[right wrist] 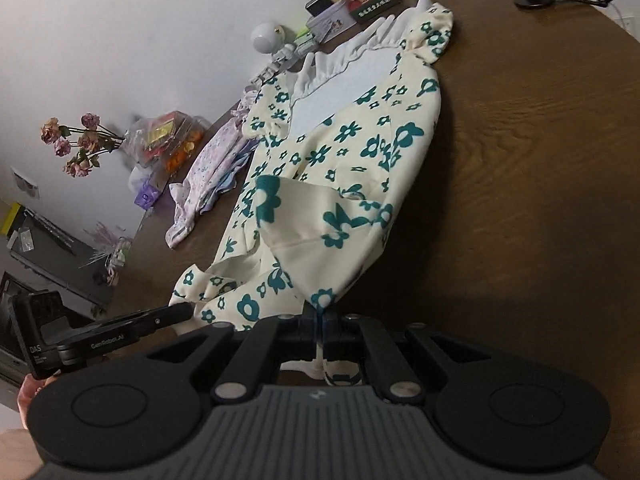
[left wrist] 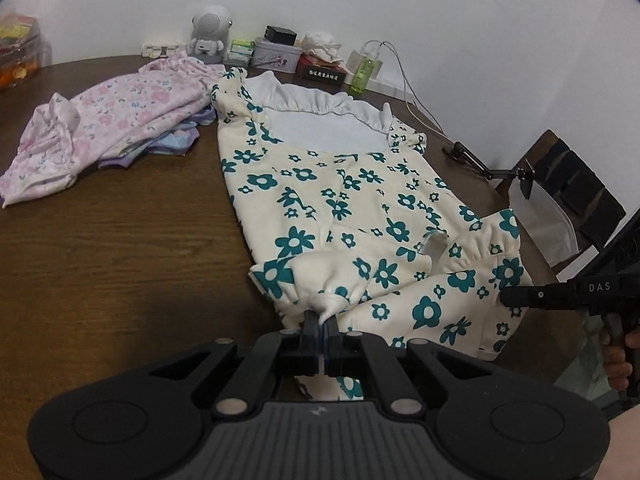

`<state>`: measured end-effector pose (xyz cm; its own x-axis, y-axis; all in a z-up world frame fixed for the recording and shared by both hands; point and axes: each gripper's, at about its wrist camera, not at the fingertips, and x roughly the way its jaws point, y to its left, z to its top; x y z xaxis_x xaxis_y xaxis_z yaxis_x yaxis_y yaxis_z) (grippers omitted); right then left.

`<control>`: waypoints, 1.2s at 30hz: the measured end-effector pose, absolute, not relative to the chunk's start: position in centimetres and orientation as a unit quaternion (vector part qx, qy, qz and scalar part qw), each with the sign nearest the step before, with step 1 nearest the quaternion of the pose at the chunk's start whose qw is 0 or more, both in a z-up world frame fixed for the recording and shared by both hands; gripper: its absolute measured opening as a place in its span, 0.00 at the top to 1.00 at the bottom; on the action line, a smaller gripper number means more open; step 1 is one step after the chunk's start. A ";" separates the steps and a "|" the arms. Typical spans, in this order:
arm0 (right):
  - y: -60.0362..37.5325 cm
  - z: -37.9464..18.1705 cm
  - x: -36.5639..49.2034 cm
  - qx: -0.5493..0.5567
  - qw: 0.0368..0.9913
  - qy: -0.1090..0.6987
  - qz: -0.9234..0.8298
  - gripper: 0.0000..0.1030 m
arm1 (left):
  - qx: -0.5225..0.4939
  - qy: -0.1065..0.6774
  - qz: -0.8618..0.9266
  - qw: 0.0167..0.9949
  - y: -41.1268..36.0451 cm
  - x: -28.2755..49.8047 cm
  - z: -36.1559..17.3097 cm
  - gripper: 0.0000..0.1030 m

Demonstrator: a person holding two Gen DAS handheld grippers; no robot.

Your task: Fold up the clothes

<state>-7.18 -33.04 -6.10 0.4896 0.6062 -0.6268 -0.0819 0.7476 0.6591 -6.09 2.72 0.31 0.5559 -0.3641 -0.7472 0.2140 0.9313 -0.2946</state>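
Note:
A cream garment with teal flowers (left wrist: 344, 200) lies spread on the brown wooden table (left wrist: 120, 248), its white frilled collar at the far end. My left gripper (left wrist: 323, 316) is shut on a bunched near-left cuff of the garment. My right gripper (right wrist: 320, 312) is shut on the near-right part of the same garment (right wrist: 352, 152), which is lifted and folded over there. The right gripper also shows in the left wrist view (left wrist: 508, 296) at the garment's right edge. The left gripper shows in the right wrist view (right wrist: 188, 310) at the garment's left corner.
A pink floral garment (left wrist: 112, 120) lies on purple clothes at the table's left. Along the wall stand a grey astronaut speaker (left wrist: 208, 32), tins and boxes (left wrist: 278, 56), a green bottle (left wrist: 364, 72) with a cable. A black clamp arm (left wrist: 476, 160) and a chair (left wrist: 572, 192) are on the right.

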 end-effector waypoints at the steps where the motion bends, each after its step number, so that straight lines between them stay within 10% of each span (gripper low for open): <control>1: -33.5 -6.4 -7.6 0.288 0.813 0.461 0.208 0.94 | -0.084 0.449 -0.166 0.874 2.8 -5.8 -0.1 0.94; 5: -33.4 -7.4 -8.2 0.265 0.803 0.498 0.192 0.62 | -0.087 0.459 -0.184 0.865 4.3 -7.2 0.8 0.68; 11: -35.4 -3.5 -8.3 0.236 0.860 0.419 0.170 0.49 | -0.041 0.407 -0.188 0.893 5.7 -4.9 3.9 0.49; 20: -29.6 -3.9 -3.1 0.109 0.879 0.415 0.207 0.54 | 0.198 0.437 -0.217 0.850 -1.5 1.9 0.3 0.51; 23: -28.9 -5.4 -2.6 0.085 0.866 0.440 0.221 0.89 | 0.222 0.447 -0.199 0.843 -1.7 2.9 -1.4 0.73; 36: -28.6 -4.3 -2.5 -0.012 0.902 0.384 0.196 0.71 | 0.219 0.434 -0.191 0.853 -0.1 2.5 -1.4 0.79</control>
<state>-2.49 -28.61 -4.28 0.6276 0.3443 -0.6983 -0.3625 0.9230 0.1293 2.50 -0.06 -1.42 0.5514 -0.1356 -0.8232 0.5149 0.8316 0.2080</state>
